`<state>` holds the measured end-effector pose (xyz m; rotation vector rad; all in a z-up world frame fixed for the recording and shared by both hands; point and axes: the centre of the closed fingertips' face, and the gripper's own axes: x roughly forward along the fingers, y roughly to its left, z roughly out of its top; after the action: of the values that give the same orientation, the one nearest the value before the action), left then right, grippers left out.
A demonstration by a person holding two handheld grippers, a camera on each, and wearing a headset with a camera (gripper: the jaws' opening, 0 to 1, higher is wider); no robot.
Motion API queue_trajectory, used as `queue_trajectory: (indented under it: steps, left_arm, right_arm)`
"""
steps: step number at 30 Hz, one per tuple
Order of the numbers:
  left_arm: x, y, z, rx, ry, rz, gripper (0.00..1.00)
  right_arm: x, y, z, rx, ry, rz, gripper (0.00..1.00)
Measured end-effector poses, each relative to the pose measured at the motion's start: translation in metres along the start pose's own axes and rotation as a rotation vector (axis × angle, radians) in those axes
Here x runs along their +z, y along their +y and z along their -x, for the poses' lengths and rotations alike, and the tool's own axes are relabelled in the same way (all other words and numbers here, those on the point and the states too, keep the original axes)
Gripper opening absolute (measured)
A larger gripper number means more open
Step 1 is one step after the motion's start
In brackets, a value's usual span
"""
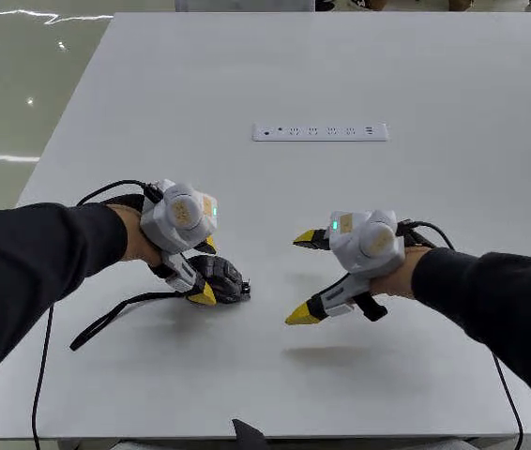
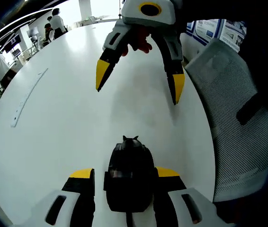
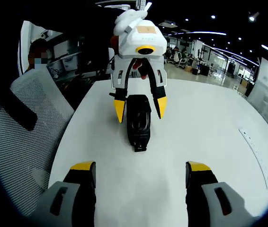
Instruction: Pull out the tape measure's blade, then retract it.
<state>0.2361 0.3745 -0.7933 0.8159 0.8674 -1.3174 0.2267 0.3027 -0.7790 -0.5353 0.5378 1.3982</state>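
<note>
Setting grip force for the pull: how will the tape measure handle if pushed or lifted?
The tape measure looks like a compact hard case: probably stiff and heavy for its size. On the smooth white table it would likely slide if pushed from one side. The left gripper flanks it, which should brace it.

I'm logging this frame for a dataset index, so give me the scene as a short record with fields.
surface: white table
left gripper: shut on black tape measure, which rests on the table
right gripper: open, facing the tape measure, apart from it
pull-out: not yet done
also present: power strip, far side
</note>
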Motion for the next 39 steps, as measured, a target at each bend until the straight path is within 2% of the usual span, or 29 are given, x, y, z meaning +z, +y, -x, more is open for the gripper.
queue_trajectory:
  steps: [3, 5, 8, 10, 15, 21, 24, 30, 36, 39]
  left_arm:
    - [0.000, -0.005, -0.002, -0.015, 0.000, -0.017, 0.36]
    - [-0.002, -0.003, -0.005, -0.005, 0.001, -0.020, 0.36]
    - [-0.002, -0.003, -0.004, -0.002, -0.008, -0.028, 0.35]
    - [-0.001, -0.002, -0.004, 0.005, -0.010, -0.031, 0.34]
    - [-0.001, -0.001, -0.003, 0.017, -0.030, -0.011, 0.34]
    - [-0.002, 0.000, -0.003, 0.015, -0.022, -0.021, 0.34]
    - [-0.002, 0.000, -0.003, 0.011, -0.029, -0.006, 0.34]
    - [-0.001, -0.001, -0.003, 0.014, -0.035, -0.006, 0.34]
    - [-0.002, -0.001, -0.003, 0.009, -0.038, -0.011, 0.34]
    - [-0.002, -0.001, -0.003, 0.006, -0.039, -0.018, 0.34]
  right_arm:
    - [0.002, -0.001, -0.012, 0.006, 0.008, -0.001, 0.72]
    - [0.002, -0.002, -0.018, 0.013, 0.013, -0.003, 0.70]
    - [0.002, -0.004, -0.026, 0.012, 0.015, -0.010, 0.60]
    - [0.003, -0.003, -0.029, 0.019, 0.017, -0.015, 0.56]
    - [0.001, -0.002, -0.040, 0.029, 0.038, -0.035, 0.42]
    - [0.006, 0.002, -0.053, 0.048, 0.040, -0.025, 0.38]
    - [0.007, 0.001, -0.059, 0.053, 0.049, -0.015, 0.36]
    - [0.007, 0.002, -0.066, 0.058, 0.069, 0.012, 0.25]
    - [0.004, 0.005, -0.069, 0.066, 0.093, 0.068, 0.19]
    - [0.004, 0.004, -0.068, 0.072, 0.090, 0.055, 0.19]
